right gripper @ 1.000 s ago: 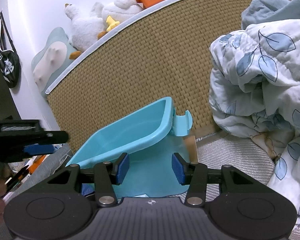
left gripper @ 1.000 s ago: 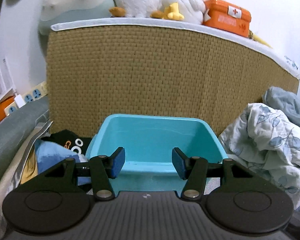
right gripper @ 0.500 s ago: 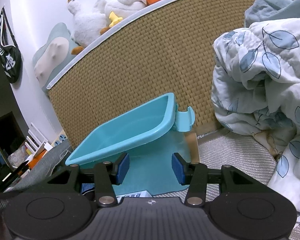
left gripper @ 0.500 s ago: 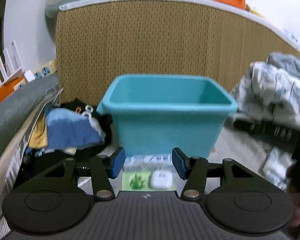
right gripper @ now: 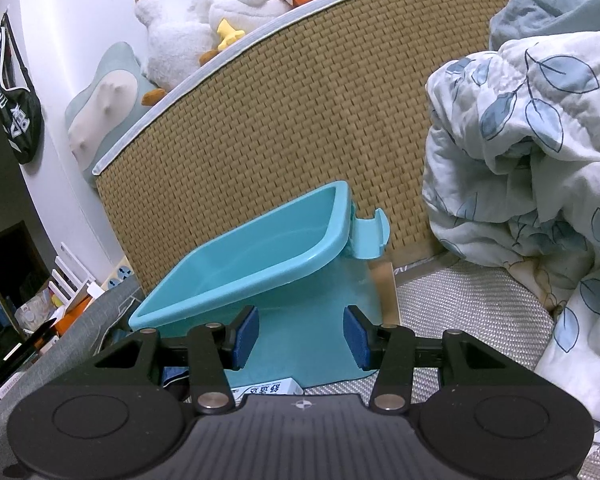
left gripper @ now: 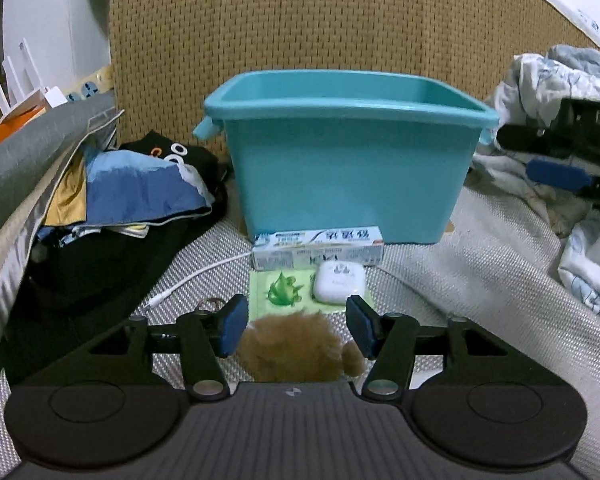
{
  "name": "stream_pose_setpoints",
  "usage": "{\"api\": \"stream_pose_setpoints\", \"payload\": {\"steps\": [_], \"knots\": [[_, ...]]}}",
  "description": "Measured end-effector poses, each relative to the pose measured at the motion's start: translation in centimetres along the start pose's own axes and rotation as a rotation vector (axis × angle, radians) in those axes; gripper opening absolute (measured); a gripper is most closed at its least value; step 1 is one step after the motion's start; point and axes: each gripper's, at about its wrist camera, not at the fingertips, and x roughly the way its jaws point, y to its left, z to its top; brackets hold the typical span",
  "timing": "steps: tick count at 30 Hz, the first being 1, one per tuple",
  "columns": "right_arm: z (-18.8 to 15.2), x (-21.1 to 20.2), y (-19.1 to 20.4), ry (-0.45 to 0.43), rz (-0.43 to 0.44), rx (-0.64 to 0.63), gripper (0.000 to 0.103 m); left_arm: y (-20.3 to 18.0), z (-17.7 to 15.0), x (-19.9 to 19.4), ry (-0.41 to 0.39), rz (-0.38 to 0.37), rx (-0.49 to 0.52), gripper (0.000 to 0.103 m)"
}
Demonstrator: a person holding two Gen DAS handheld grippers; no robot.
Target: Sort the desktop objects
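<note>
Brown fluffy toy, lying in front of the teal bin, sits between the spread, just-widened pads of the left gripper, unpinched, so the pick-up seems in hand; next, closing on it.

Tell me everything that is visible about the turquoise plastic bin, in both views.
The turquoise plastic bin is a rectangular tub of smooth, slightly glossy plastic with a thick rolled rim and a small lug handle at each end. It stands upright and open on the woven grey mat, close before the wicker headboard. What shows of its inside holds nothing. A toothpaste box lies along the foot of its front wall; whether they touch is unclear. No claw touches it.
</note>
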Motion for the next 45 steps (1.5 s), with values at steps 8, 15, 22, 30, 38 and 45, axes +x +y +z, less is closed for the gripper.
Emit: {"api": "stream_pose_setpoints", "payload": {"steps": [8, 15, 22, 30, 38, 45], "knots": [[-0.2, 0.1, 0.1, 0.009, 0.005, -0.005, 0.051, 0.1, -1.1, 1.0, 0.025, 0.007, 0.003, 0.073], [-0.2, 0.2, 0.2, 0.012, 0.006, -0.007, 0.051, 0.1, -1.7, 2.0, 0.058, -0.007, -0.012, 0.079], [-0.2, 0.2, 0.2, 0.016, 0.006, -0.004, 0.051, -0.2, -1.8, 3.2, 0.069, -0.003, 0.009, 0.079], [-0.2, 0.3, 0.1, 0.016, 0.009, -0.006, 0.051, 0.0, -2.0, 4.4, 0.091, 0.015, 0.009, 0.078], [-0.3, 0.4, 0.2, 0.019, 0.01, -0.009, 0.051, 0.3, -1.9, 4.3, 0.079, 0.035, -0.002, 0.044], [-0.2, 0.4, 0.2, 0.019, 0.01, -0.008, 0.051, 0.9, -1.2, 3.1, 0.036, 0.052, 0.004, 0.038]]}}
